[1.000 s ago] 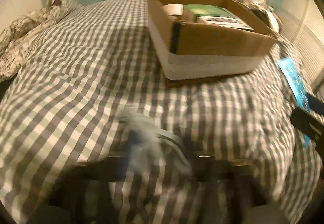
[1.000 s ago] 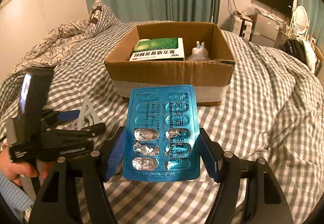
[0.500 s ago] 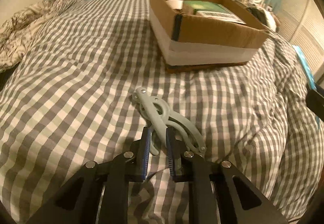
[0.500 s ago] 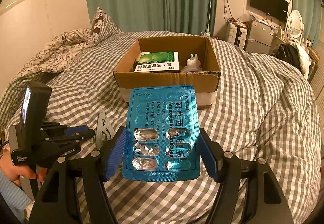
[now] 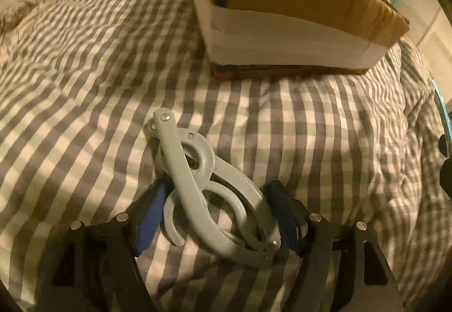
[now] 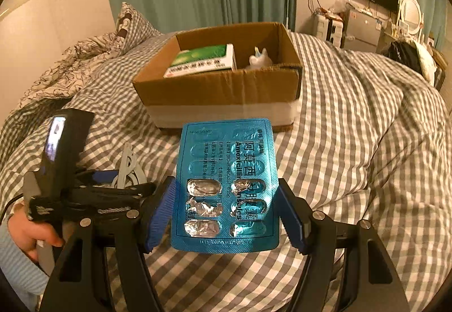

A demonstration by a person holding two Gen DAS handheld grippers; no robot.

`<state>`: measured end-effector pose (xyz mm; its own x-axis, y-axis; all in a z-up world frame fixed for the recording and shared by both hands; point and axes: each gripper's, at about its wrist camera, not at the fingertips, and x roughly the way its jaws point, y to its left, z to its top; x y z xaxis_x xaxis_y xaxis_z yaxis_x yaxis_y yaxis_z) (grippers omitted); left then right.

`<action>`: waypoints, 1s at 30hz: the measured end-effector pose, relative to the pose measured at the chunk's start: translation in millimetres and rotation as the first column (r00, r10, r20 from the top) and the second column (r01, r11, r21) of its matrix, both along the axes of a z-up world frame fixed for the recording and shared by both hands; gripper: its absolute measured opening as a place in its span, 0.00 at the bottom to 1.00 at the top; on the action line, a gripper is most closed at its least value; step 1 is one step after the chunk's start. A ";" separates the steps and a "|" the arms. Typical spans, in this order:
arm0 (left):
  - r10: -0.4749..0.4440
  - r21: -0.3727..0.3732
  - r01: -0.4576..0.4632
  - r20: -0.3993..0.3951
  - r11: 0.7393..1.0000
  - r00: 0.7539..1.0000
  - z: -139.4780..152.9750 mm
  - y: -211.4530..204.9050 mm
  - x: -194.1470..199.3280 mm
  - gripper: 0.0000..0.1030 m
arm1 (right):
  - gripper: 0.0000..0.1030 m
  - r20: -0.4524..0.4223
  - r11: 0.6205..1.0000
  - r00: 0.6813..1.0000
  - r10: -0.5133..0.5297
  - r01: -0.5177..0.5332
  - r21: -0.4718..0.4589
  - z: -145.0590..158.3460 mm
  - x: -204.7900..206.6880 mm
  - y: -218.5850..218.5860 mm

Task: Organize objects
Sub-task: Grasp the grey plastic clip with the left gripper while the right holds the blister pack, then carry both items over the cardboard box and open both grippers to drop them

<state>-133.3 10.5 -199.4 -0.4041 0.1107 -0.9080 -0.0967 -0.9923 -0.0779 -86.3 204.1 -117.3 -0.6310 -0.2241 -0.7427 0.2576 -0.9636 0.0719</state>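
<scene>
Two things are in play at once: my right gripper (image 6: 226,216) is holding a blue blister pack (image 6: 224,187) clamped upright between its pads, while my left gripper (image 5: 217,216) is straddling the grey clip (image 5: 209,193) that is lying on the checked duvet (image 5: 84,86). The left jaws have just been opening and are now standing wide, one pad on each side of the clip's handles; the left pad is close against it, the right one just beside it, and I am not yet seeing any squeeze. So I am judging this as the reach-and-grasp step for the clip, with the pack already waiting for its turn. The box (image 6: 217,89) is sitting further up the bed (a green carton (image 6: 203,60) and a small white figure (image 6: 260,59) already inside), well apart from the clip. Next I am needing to close the left jaws squarely across the handles, firmly enough that the clip's curved plastic does not slip, then lift and carry toward the box.
</scene>
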 end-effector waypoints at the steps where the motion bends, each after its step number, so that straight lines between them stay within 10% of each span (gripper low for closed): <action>1: -0.006 -0.008 0.006 -0.006 1.000 1.000 1.0 1.3 0.6 0.71 | 0.67 0.004 1.000 1.000 -0.001 0.002 -0.001 -1.9 0.1 0.8; 8: -0.054 0.044 0.055 -0.023 0.997 0.998 19.9 2.4 23.3 0.67 | 0.67 -0.008 1.000 1.000 -0.009 0.009 -0.008 3.1 3.6 4.6; 10: -0.062 0.058 0.064 -0.031 0.996 0.998 28.1 2.0 30.5 0.31 | 0.67 -0.023 1.000 1.000 -0.006 0.006 -0.006 8.9 7.0 3.5; 11: -0.073 0.062 0.075 -0.034 0.995 0.997 34.8 0.6 33.6 0.28 | 0.67 -0.028 1.000 1.000 -0.005 0.005 -0.005 11.3 7.9 2.9; 30: -0.163 0.061 0.175 -0.159 0.983 0.974 95.0 19.4 41.2 0.12 | 0.67 -0.099 1.000 0.995 -0.018 0.018 -0.006 44.0 23.7 10.5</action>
<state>-92.2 29.9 -104.4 -0.5070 0.2537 -0.8238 -0.2790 -0.9526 -0.1216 -62.5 214.6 -73.4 -0.7053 -0.2158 -0.6752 0.2464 -0.9678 0.0520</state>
